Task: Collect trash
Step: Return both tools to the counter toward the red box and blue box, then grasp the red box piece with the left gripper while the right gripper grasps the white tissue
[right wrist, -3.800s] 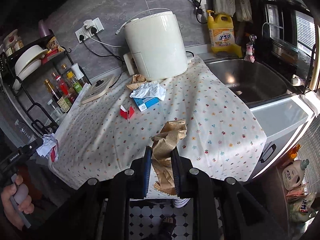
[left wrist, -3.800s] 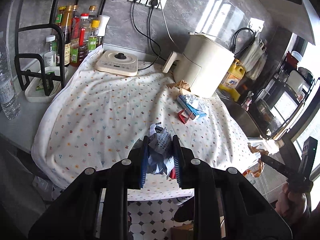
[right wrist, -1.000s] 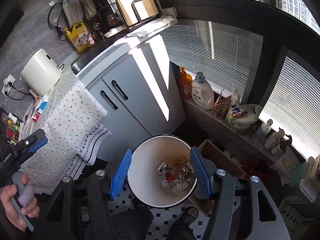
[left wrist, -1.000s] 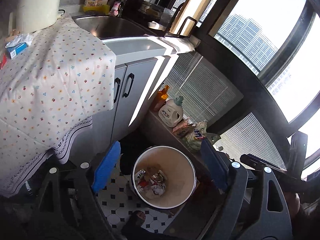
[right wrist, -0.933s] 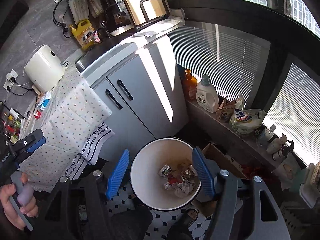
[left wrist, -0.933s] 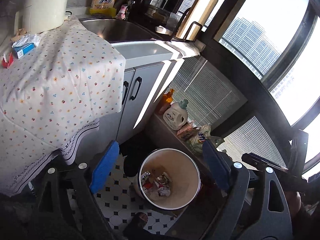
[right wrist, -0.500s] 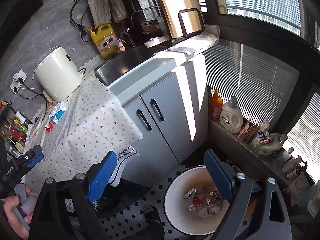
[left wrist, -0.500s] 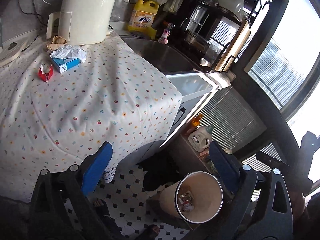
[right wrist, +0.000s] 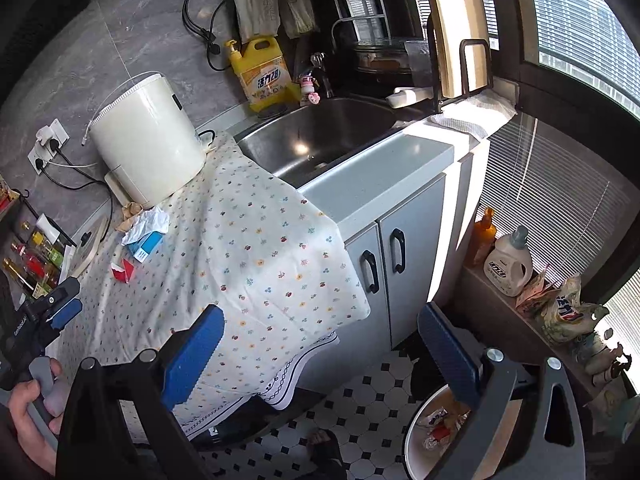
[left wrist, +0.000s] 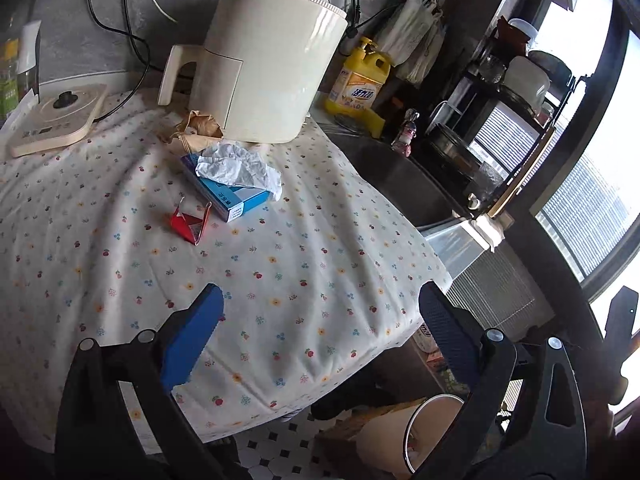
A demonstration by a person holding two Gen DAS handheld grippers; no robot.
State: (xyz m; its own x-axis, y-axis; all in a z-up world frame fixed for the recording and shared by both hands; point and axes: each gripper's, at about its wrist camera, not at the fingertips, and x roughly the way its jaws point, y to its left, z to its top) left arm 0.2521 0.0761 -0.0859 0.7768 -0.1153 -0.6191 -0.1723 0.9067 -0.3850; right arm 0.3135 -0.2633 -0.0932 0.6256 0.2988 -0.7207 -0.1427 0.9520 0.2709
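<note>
On the flowered tablecloth [left wrist: 300,280] lie a red paper scrap [left wrist: 190,224], a blue box [left wrist: 232,196] with crumpled white paper [left wrist: 236,166] on it, and brown paper [left wrist: 196,128] by the appliance. My left gripper [left wrist: 320,296] is open and empty, over the cloth's near edge. My right gripper [right wrist: 320,316] hangs off the table's corner above the floor, its jaws opening with nothing between them. The white bin [right wrist: 416,440] with wrappers [right wrist: 440,424] inside sits at the lower right, partly hidden by a finger. In the right wrist view a hand [right wrist: 28,400] holds the left gripper [right wrist: 56,312].
A cream appliance [left wrist: 268,68] and a yellow detergent bottle [left wrist: 360,80] stand at the back. The steel sink [right wrist: 320,136] lies right of the cloth, grey cabinet doors [right wrist: 384,256] below. A flat scale-like base [left wrist: 56,120] sits far left. Bottles [right wrist: 508,264] line the window ledge.
Both grippers have swung from above the bin back toward the table, and their jaws have spread wider. The bin has slid to the lower right corner of both views.
</note>
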